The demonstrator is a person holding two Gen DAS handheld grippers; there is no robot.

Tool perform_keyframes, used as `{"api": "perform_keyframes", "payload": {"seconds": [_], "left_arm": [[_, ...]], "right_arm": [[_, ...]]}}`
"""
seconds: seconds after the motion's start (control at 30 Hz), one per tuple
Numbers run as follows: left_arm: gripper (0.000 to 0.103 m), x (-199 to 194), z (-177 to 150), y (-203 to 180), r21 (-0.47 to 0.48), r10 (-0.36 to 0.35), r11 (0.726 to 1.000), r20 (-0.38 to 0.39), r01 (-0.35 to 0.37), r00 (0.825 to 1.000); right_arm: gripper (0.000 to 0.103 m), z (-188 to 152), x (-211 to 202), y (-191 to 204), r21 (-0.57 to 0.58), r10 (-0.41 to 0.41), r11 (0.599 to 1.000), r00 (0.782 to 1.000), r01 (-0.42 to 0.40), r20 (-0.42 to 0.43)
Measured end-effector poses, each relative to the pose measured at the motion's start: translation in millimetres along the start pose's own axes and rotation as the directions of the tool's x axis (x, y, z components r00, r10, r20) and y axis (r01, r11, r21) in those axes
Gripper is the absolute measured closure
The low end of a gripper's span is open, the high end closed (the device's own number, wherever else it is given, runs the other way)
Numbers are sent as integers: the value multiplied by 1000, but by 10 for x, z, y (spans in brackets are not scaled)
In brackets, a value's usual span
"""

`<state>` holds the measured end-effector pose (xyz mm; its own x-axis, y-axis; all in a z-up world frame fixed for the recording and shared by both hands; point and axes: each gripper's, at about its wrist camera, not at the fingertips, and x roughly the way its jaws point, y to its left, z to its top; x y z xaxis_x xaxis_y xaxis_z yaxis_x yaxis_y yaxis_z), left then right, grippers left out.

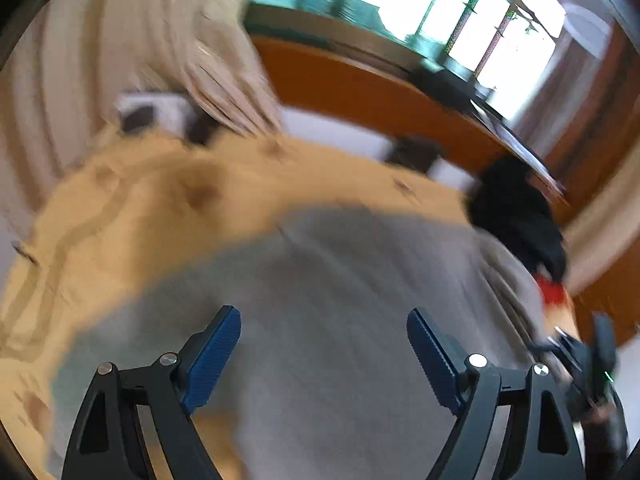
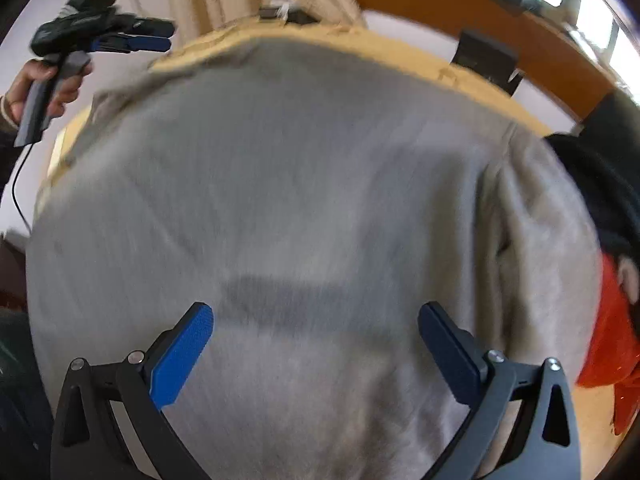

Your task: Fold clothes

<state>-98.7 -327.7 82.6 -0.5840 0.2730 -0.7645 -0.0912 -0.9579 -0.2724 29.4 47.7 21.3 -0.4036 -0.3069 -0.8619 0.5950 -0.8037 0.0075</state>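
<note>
While the grey garment lies spread on the tan cover, it sits straight ahead of and under the right claw | long axis unclear through blur | left claw off the garment's left edge | both claws gape wide, holding nothing | black and red clothes lie to the right

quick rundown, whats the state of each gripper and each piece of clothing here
left gripper: open, empty, above the grey garment
right gripper: open, empty, above the grey garment
grey garment: spread flat on the wooden table, unfolded
black garment: bunched at the side
red garment: crumpled at the edge
</note>
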Motion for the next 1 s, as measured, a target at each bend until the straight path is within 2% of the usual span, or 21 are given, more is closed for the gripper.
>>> {"api": "perform_keyframes", "payload": {"seconds": [0.03, 0.1, 0.2, 0.23, 0.3, 0.37, 0.4, 0.43, 0.47, 0.53, 0.63, 0.8, 0.87, 1.0], "left_arm": [[16, 6, 104, 55, -12, 15, 1000, 7, -15, 1000], [16, 189, 269, 216, -3, 149, 989, 12, -149, 989], [16, 523, 334, 298, 104, 306, 948, -19, -302, 952], [16, 620, 316, 287, 146, 313, 941, -30, -306, 949], [16, 759, 258, 229, 214, 274, 942, -45, -258, 961], [16, 846, 226, 173, 247, 160, 959, -55, -142, 986], [16, 890, 223, 145, 262, 107, 961, -59, -88, 993], [17, 912, 218, 108, 279, 83, 958, -60, -63, 995], [20, 943, 215, 81, 291, 65, 956, -65, -43, 996], [49, 1061, 222, 94, 291, 64, 956, -98, -33, 993], [51, 1199, 264, 208, 245, 24, 969, -136, 10, 990], [50, 1149, 388, 410, 146, -117, 980, -117, 134, 986], [50, 1118, 446, 486, 120, -142, 981, -111, 155, 984], [51, 1168, 413, 508, 157, -140, 974, -164, 166, 976]], "right_arm": [[0, 59, -37, -21, 15, -13, 1000, 1000, 13, 24], [0, 189, -114, -126, 68, -45, 997, 996, 39, 82], [0, 338, -134, -294, 169, -70, 985, 989, 47, 131], [0, 373, -126, -355, 196, -62, 980, 989, 35, 134], [0, 373, -29, -422, 244, -52, 970, 989, 17, 138], [0, 390, 24, -423, 255, -45, 967, 985, 1, 166], [0, 410, 46, -424, 255, -39, 967, 982, -9, 182], [0, 440, 73, -434, 253, -30, 967, 980, -21, 198], [0, 473, 100, -442, 253, -21, 967, 977, -34, 214], [0, 554, 142, -461, 260, -6, 964, 970, -59, 244], [0, 674, 177, -483, 273, -1, 959, 965, -73, 264], [0, 587, 374, -445, 264, 11, 961, 968, -79, 251], [0, 538, 467, -438, 265, 18, 961, 971, -83, 239], [0, 496, 469, -470, 275, 30, 956, 963, -107, 268]]}}
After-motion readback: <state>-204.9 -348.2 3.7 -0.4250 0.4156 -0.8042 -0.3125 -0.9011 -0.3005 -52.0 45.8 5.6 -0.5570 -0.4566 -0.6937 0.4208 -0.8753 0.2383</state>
